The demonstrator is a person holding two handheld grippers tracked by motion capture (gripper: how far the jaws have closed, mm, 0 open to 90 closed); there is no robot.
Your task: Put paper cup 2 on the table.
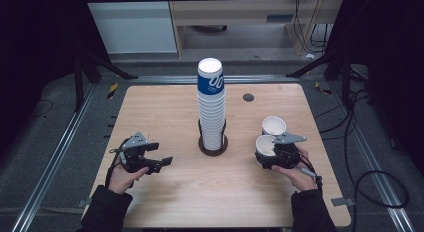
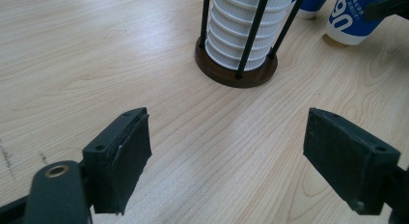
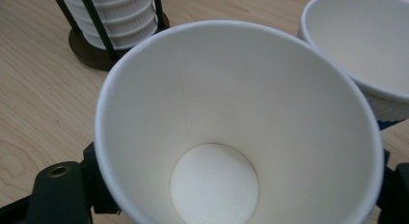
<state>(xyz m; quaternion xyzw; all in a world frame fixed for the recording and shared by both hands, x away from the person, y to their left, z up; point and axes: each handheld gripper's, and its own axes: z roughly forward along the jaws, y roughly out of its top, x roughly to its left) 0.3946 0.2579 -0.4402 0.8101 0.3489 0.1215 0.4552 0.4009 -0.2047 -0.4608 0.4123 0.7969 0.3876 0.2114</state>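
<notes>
Tall cup stack (image 1: 211, 104) upright in dark round holder (image 1: 213, 148) mid-table (image 1: 165, 112). Right gripper (image 1: 272, 154) closed around an upright white paper cup (image 3: 231, 137), jaws at both sides of it, right of holder; second cup (image 1: 274, 125) standing just behind, rims near or touching, cannot tell. Left gripper (image 2: 226, 156) spread wide, holding nothing, low over bare wood left of holder.

One tall cup stack (image 1: 210, 106) in one holder (image 1: 213, 146), two loose cups — near (image 1: 265, 146), far (image 1: 274, 125)
</notes>
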